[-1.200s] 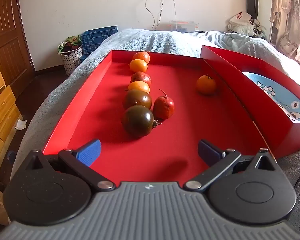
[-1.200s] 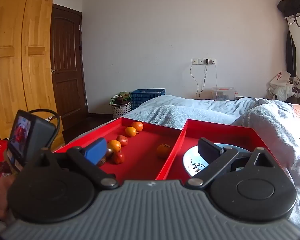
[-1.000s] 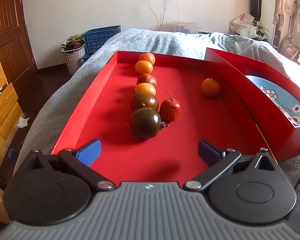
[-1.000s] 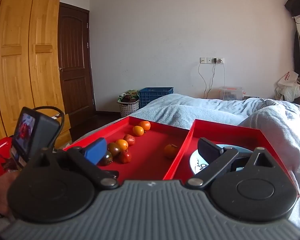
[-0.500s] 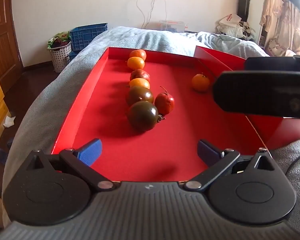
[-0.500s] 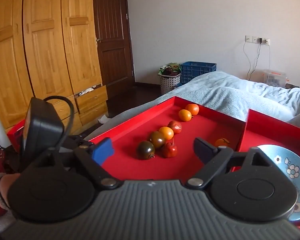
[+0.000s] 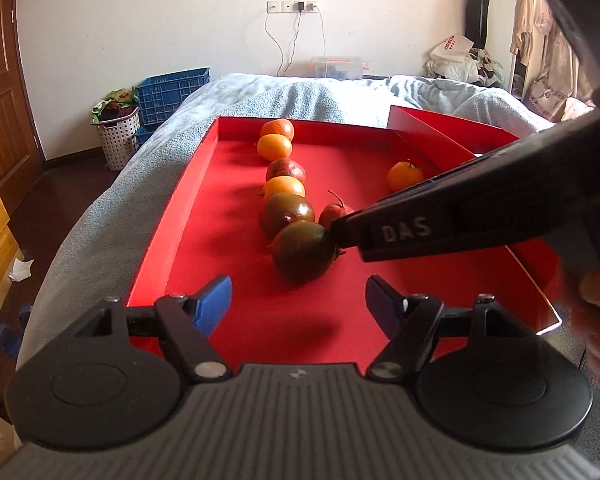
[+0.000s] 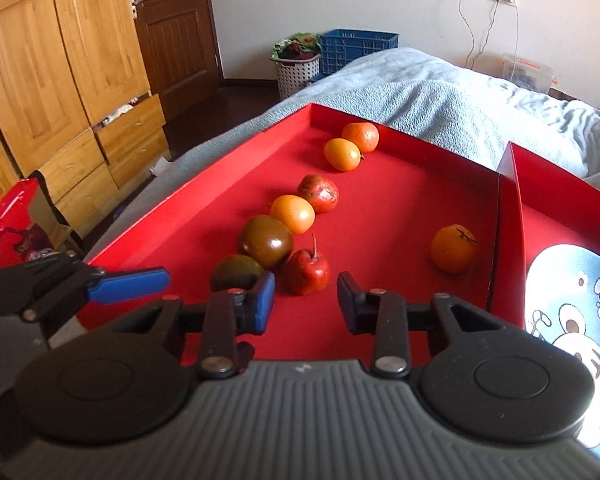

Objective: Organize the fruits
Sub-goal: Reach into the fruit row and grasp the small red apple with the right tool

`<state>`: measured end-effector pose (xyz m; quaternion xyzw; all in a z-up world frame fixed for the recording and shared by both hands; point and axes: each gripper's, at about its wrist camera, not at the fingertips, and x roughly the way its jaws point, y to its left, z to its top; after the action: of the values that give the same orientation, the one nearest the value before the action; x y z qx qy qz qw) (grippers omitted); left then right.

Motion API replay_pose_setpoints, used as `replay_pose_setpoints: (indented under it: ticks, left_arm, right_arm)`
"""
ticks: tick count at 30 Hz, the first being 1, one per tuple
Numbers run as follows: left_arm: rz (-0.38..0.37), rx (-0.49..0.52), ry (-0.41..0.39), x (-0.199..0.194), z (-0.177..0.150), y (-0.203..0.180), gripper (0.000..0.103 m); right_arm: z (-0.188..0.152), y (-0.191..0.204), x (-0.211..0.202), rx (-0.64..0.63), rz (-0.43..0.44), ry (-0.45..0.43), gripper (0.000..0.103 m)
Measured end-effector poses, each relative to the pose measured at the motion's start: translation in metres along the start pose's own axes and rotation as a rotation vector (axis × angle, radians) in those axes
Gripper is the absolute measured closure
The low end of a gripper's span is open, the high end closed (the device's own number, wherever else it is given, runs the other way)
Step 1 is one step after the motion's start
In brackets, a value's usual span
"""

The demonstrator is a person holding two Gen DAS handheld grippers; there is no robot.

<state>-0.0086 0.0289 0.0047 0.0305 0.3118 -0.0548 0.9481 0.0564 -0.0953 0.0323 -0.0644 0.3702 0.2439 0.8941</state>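
Fruits sit in a rough line down the red tray (image 8: 204, 200) on the bed (image 7: 300, 96), probably mid-sort – the small red fruit (image 8: 307, 272) with a stem is off the line and one orange (image 8: 453, 248) sits alone on the right. The right gripper (image 8: 306, 300) points at that red fruit, jaws closing with nothing between them yet. The left gripper (image 7: 298, 300) hangs near the glossy dark tomato (image 7: 302, 250), jaws also closing, empty. Everything's round and smooth, so it could roll – the tray's walls help
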Motion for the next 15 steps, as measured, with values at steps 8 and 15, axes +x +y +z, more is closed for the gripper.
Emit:
replay_pose_setpoints:
  ticks: [8, 15]
  left_arm:
    - [-0.032, -0.03, 0.005, 0.004, -0.003, 0.004, 0.025]
    - [-0.032, -0.037, 0.0, 0.004, -0.004, 0.005, 0.025]
  right_arm:
    - [0.01, 0.0, 0.018, -0.002, -0.024, 0.064, 0.066]
    - [0.008, -0.004, 0.016, 0.025, 0.007, 0.041, 0.07]
